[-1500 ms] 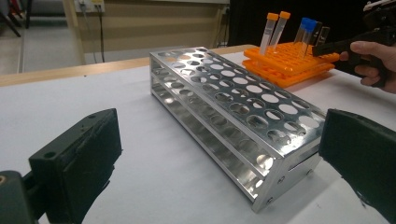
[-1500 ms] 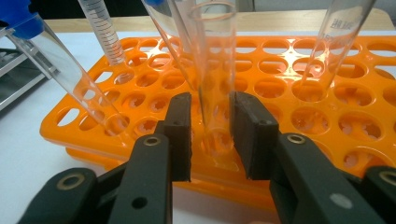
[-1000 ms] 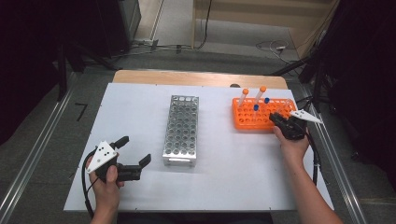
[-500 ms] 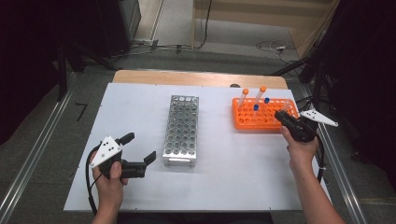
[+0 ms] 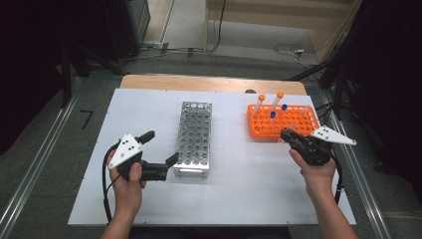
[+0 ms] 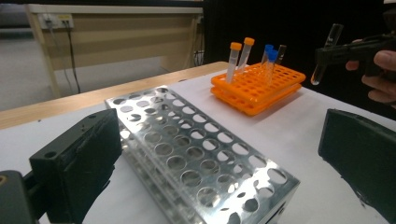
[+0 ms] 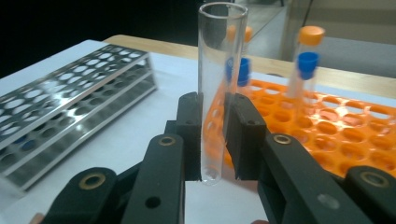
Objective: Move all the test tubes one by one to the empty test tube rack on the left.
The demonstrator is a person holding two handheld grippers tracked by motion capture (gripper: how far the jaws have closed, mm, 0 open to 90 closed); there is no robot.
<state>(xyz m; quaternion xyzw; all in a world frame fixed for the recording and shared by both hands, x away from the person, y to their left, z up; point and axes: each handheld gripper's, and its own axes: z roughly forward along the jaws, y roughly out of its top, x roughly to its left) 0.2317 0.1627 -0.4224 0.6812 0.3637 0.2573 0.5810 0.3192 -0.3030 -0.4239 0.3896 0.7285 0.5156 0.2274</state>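
Nearest to us, our left gripper (image 5: 161, 153) hangs low over the white desk (image 5: 249, 184), its jaws wide apart with nothing between them, just beside the near end of the metal rack (image 5: 193, 138). That rack lies lengthwise across the middle of the desk, its holes empty as far as we can see, and it sits between our two hands.

To the right, our right gripper (image 7: 214, 135) has its jaws clamped on a clear glass tube (image 7: 218, 88), uncapped and upright, held above the desk and clear of any rack. In the left gripper view the same tube (image 6: 325, 53) hangs in the air to the right of the orange rack (image 6: 261, 86).

Farther off, the orange rack (image 5: 282, 122) stands just beyond the right gripper (image 5: 288, 135), carrying two orange-capped tubes (image 5: 260, 103) and two blue-capped tubes (image 5: 283, 107). Behind it runs the wooden desk edge (image 5: 209, 83), with cables (image 5: 189, 49) on the floor beyond.
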